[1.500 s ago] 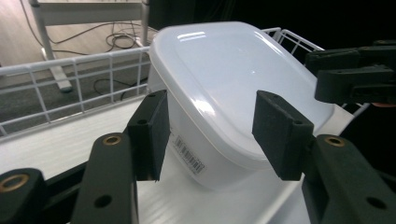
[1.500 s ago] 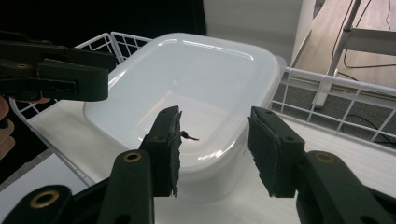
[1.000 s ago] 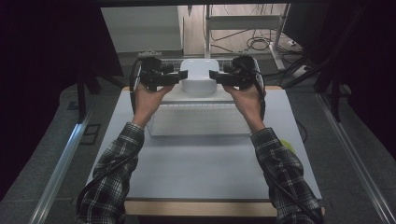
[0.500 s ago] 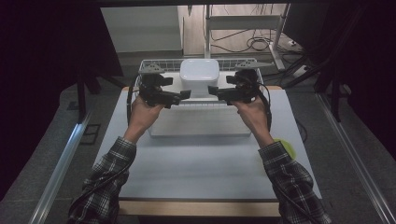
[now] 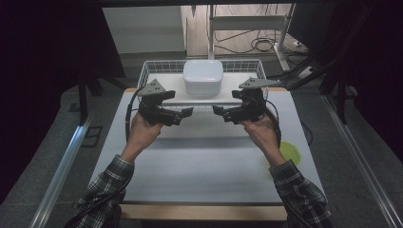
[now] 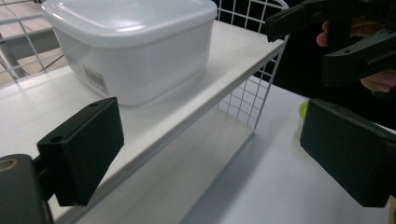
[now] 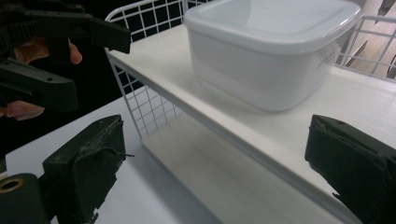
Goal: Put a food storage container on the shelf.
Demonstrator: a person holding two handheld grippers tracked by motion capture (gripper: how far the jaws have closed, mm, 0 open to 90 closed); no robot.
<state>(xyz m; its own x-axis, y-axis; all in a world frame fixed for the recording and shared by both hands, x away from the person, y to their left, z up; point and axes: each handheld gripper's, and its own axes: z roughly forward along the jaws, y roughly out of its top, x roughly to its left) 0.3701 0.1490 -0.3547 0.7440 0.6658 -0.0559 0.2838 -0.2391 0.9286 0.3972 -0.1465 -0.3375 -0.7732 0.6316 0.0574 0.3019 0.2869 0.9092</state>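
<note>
A white lidded plastic container (image 5: 203, 77) (image 6: 130, 42) (image 7: 266, 51) stands on the top shelf (image 5: 166, 88) (image 6: 224, 60) (image 7: 163, 60) of a white wire rack at the table's far side. In front of the rack and below its top shelf, my left gripper (image 5: 187, 113) (image 6: 215, 154) is open and empty, left of centre. Facing it from the right is my right gripper (image 5: 217, 111) (image 7: 219, 172), also open and empty. Neither touches the container. Each gripper view shows the other gripper (image 6: 299, 28) (image 7: 93, 60) held in a hand.
The rack's lower shelf (image 6: 187, 168) (image 7: 233, 172) lies just above the white table (image 5: 199, 166). A yellow-green round object (image 5: 290, 152) lies on the table by the right forearm. Wire mesh walls (image 5: 259, 69) close the rack's sides and back.
Both grippers have drawn back from the container's sides toward the person and dropped lower. The container stays put on the top shelf.
</note>
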